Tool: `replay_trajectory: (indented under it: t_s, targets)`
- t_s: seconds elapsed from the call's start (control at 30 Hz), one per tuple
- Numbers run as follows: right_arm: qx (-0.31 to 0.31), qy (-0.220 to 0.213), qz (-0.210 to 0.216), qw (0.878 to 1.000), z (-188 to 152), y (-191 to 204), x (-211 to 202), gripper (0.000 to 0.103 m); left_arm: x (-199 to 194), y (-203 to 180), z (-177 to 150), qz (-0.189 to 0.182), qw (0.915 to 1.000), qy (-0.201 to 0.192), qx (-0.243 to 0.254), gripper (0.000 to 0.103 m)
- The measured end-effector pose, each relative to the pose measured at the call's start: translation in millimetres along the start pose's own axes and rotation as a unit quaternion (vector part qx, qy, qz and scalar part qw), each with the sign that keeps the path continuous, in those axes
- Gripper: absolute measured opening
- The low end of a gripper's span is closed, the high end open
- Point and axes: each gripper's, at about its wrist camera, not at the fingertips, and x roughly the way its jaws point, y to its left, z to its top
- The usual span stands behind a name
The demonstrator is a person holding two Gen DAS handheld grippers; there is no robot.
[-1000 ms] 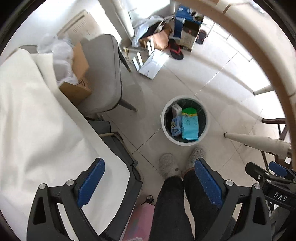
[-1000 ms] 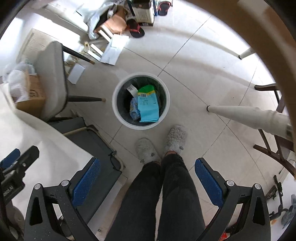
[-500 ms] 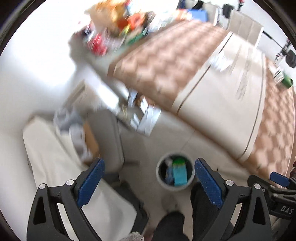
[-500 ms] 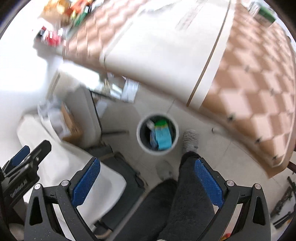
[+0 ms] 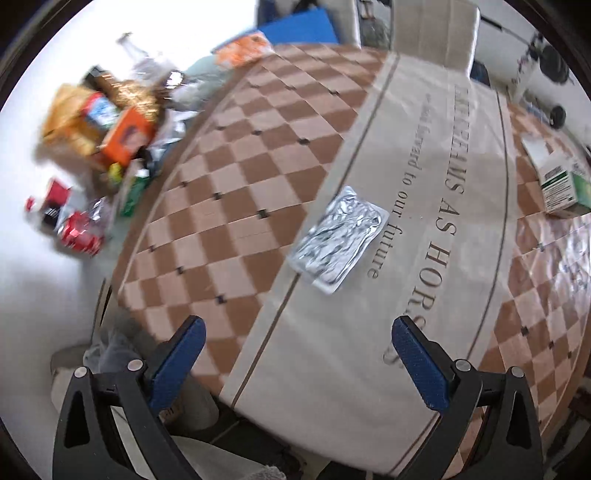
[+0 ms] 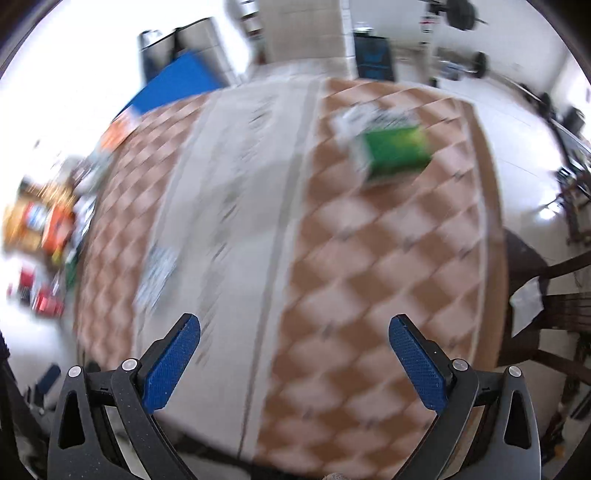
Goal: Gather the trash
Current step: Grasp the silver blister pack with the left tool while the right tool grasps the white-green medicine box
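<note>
A crumpled silver foil wrapper lies on the checkered tablecloth, ahead of my left gripper, which is open and empty above the table's near edge. It shows blurred in the right wrist view. A green and white box lies at the right; in the right wrist view this box is far ahead of my right gripper, which is open and empty. The trash bin is out of view.
A heap of snack packets and red cans sits at the table's far left. A blue board and a grey chair back stand behind the table. A dark wooden chair is at the right.
Both grippers have swung up from the floor and the trash bin to face the tabletop. Both stay open and empty. The right view is blurred by motion.
</note>
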Motion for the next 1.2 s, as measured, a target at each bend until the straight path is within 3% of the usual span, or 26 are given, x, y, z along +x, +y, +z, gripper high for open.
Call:
replay_trajectory:
  t_s: [0.13, 0.27, 0.5, 0.67, 0.93, 1.0, 1.07, 1.2]
  targets:
    - [0.027, 0.009, -0.034, 0.999, 65, -36, 45, 0.103, 45, -16, 29, 0.019, 0.9988, 0.039, 0.025, 0.103]
    - [0.04, 0.022, -0.059, 0.997, 105, -61, 93, 0.103, 70, -20, 49, 0.022, 0.9979, 0.058, 0.02, 0.103]
    - [0.046, 0.035, -0.071, 0.996, 139, -70, 152, 0.103, 86, -23, 66, 0.007, 0.9974, 0.065, 0.029, 0.103]
    - [0.014, 0.042, -0.034, 0.998, 136, -38, 158, 0.097, 94, -10, 61, -0.023, 0.995, 0.076, 0.061, 0.103]
    - [-0.077, 0.104, 0.025, 0.991, 83, 51, 165, 0.097, 115, -27, 65, -0.096, 0.9803, 0.108, 0.135, 0.102]
    - [-0.087, 0.111, 0.017, 0.99, 73, 63, 171, 0.097, 117, -34, 67, -0.107, 0.9789, 0.109, 0.136, 0.079]
    - [-0.096, 0.109, 0.005, 0.989, 72, 71, 175, 0.097, 114, -35, 71, -0.127, 0.9782, 0.107, 0.124, 0.069]
    - [-0.103, 0.112, -0.003, 0.988, 73, 80, 181, 0.097, 112, -37, 69, -0.128, 0.9786, 0.106, 0.121, 0.06]
